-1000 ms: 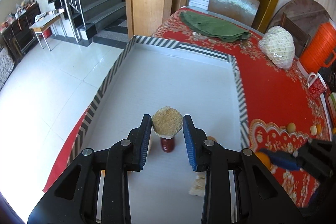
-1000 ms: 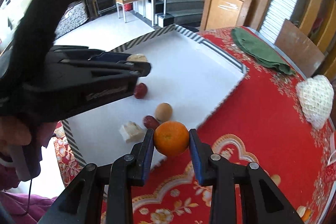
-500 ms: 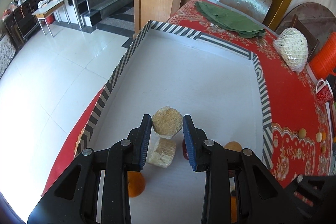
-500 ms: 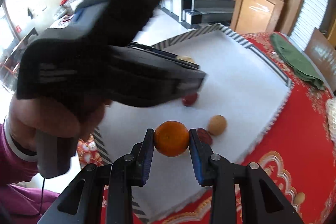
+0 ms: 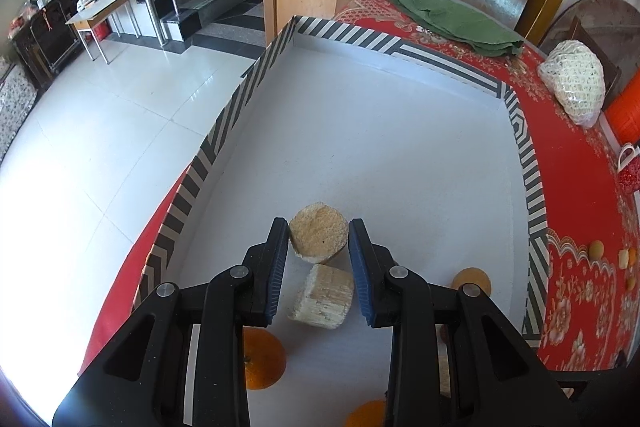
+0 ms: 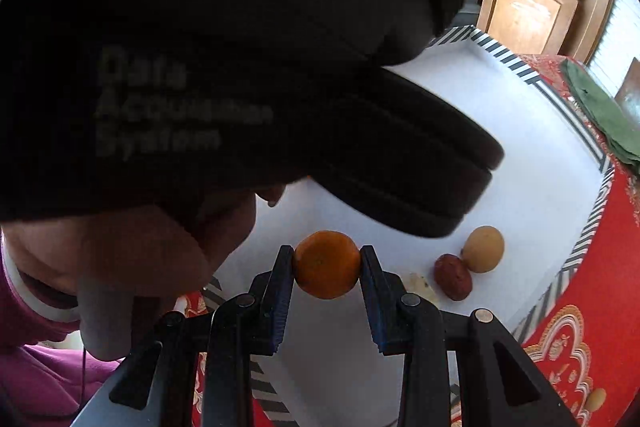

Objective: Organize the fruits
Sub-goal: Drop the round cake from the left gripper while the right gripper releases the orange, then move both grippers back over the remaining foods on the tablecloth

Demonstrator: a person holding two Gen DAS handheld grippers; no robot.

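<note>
My left gripper is shut on a pale tan sugarcane chunk and holds it above the white floor of the striped box. A second chunk lies on the box floor just below it, with an orange at my lower left. My right gripper is shut on an orange above the box's near end. A red date and a yellow-tan round fruit lie together in the box to its right. The left gripper's black body fills the upper left of the right wrist view.
The box sits on a red patterned tablecloth. A green cloth, a white mesh bag and small loose fruits lie on the table. Another orange and a tan fruit lie in the box.
The left gripper has moved back towards the box's near left corner with its chunk. The right gripper has carried its orange from the tablecloth to over the box, under the left gripper.
</note>
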